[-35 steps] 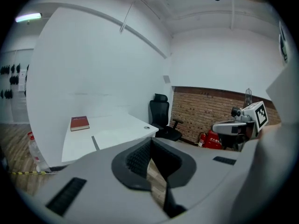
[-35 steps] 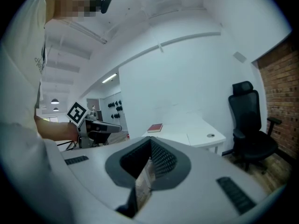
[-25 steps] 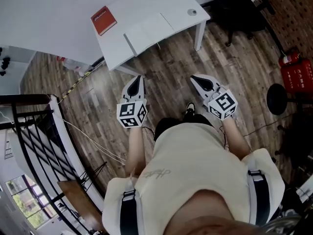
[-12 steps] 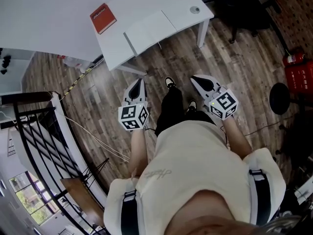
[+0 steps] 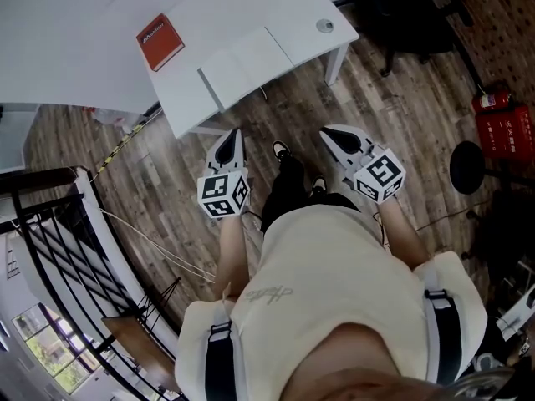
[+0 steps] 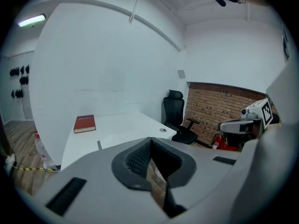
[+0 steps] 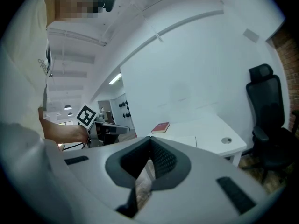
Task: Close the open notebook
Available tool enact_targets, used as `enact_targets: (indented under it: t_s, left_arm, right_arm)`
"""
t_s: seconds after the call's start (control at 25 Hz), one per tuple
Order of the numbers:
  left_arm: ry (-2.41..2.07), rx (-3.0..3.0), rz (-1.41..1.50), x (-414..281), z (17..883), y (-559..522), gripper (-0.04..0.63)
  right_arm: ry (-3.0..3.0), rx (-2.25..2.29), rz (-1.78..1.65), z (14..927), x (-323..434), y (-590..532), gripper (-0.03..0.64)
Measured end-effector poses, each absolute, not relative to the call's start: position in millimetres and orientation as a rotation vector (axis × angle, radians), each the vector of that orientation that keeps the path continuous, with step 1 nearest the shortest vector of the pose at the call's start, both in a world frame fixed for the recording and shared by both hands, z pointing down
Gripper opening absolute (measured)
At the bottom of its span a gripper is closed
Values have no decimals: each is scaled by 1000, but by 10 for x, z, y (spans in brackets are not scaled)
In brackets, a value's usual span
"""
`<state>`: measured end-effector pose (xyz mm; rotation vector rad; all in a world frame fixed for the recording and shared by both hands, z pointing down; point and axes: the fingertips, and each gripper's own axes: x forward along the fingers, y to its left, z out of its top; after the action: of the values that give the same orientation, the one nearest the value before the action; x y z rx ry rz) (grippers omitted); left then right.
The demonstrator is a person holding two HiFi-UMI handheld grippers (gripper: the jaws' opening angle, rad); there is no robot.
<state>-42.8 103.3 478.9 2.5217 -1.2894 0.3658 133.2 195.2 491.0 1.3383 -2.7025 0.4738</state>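
Observation:
The open notebook lies flat with white pages up near the front edge of a white desk; it also shows in the left gripper view and the right gripper view. My left gripper hangs over the wooden floor, short of the desk, its jaws closed tip to tip on nothing. My right gripper is level with it to the right, also shut and empty. Neither touches the notebook.
A red book lies on the desk left of the notebook, and a round grommet sits at the right corner. A black office chair and red extinguisher box stand to the right. A stair railing runs at left.
The person has stepped toward the desk, one foot coming forward between the grippers. The desk sits slightly left in view. Both grippers stay shut and side by side.

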Motion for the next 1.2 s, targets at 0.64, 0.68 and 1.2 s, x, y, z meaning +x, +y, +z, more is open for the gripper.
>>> enact_targets:
  t_s: [0.64, 0.68, 1.2]
  left_arm:
    - [-1249, 2517, 353, -719, 4816, -537, 17]
    - [-1237, 2518, 347, -739, 4827, -650, 17]
    - [-1158, 2578, 299, -757, 4811, -1698, 17]
  right_arm:
    - [-2666, 1327, 430, 4697, 957, 484, 8]
    - [-2657, 1331, 427, 4687, 926, 388, 8]
    - [-2583, 1419, 336, 4537, 808, -580, 8]
